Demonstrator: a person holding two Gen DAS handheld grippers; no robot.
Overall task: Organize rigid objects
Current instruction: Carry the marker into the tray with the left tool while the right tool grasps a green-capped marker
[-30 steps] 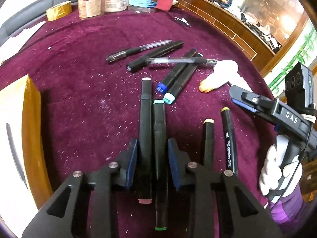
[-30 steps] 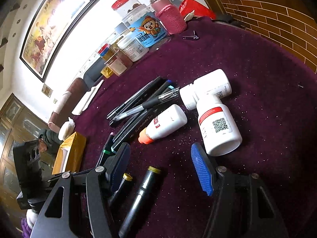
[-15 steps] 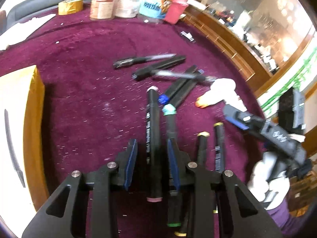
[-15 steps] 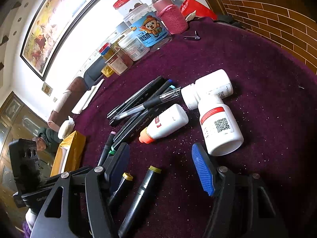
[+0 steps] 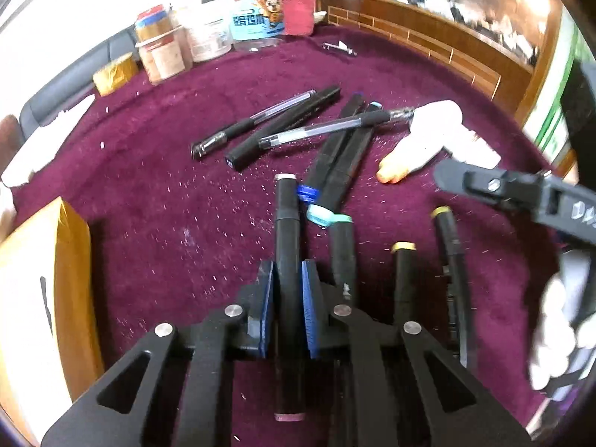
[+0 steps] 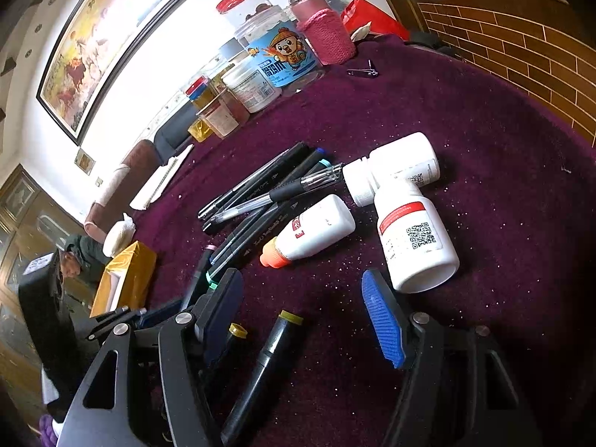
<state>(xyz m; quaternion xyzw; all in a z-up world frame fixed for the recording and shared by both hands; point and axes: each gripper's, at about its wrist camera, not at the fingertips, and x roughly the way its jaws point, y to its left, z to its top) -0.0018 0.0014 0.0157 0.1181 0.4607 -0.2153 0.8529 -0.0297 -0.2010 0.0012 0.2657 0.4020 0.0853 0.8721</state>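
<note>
Left claw (image 5: 287, 290) pinching black marker (image 5: 287, 246) with pale cap, pink tail, right claw (image 6: 301, 320) spread

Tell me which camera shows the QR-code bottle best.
The right wrist view: the white QR-code bottle lies on its side just beyond the open right gripper, label and red band readable. The left wrist view shows only blurred white shapes there, so I cannot pick it out.
</note>
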